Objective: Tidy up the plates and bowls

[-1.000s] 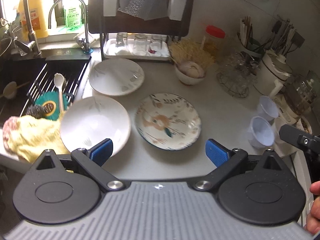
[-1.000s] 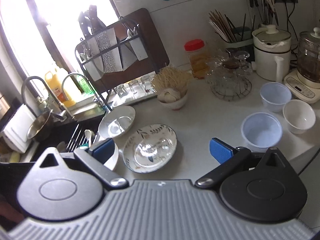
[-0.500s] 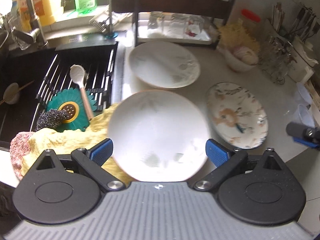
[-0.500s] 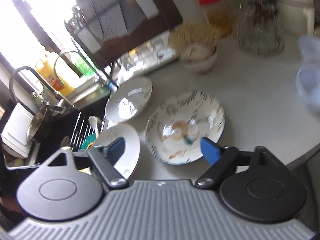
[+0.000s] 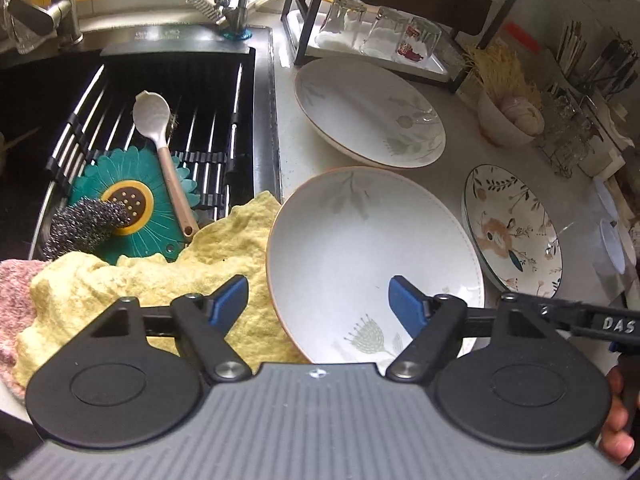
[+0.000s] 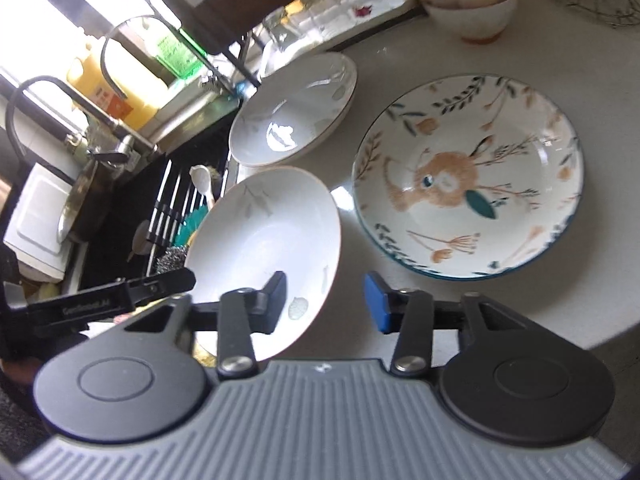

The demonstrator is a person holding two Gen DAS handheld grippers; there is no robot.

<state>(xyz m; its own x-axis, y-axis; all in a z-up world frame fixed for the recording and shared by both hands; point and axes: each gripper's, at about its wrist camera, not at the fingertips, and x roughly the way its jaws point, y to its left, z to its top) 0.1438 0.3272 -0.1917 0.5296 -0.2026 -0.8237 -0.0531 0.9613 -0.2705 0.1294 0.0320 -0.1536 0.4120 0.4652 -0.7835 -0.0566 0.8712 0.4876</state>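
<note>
Three plates lie on the grey counter. The near white plate (image 5: 372, 256) (image 6: 272, 248) sits at the counter's front, beside the sink. My left gripper (image 5: 318, 302) is open and straddles its left rim, one finger over the yellow cloth (image 5: 160, 276), the other over the plate's inside. My right gripper (image 6: 326, 300) is open and straddles its right rim. A second white plate (image 5: 368, 112) (image 6: 296, 108) lies behind it. A flowered plate (image 5: 512, 228) (image 6: 468, 176) lies to the right.
The sink (image 5: 160, 120) at left holds a rack, a white spoon (image 5: 160, 152), a teal mat and steel wool. A glass rack (image 5: 372, 36) stands at the back. A small bowl (image 5: 512, 120) and plastic cups (image 5: 612, 236) are at right.
Both grippers have moved in low toward the near white plate and narrowed a little; each now straddles a rim of it. The right view swung left away from the cups.
</note>
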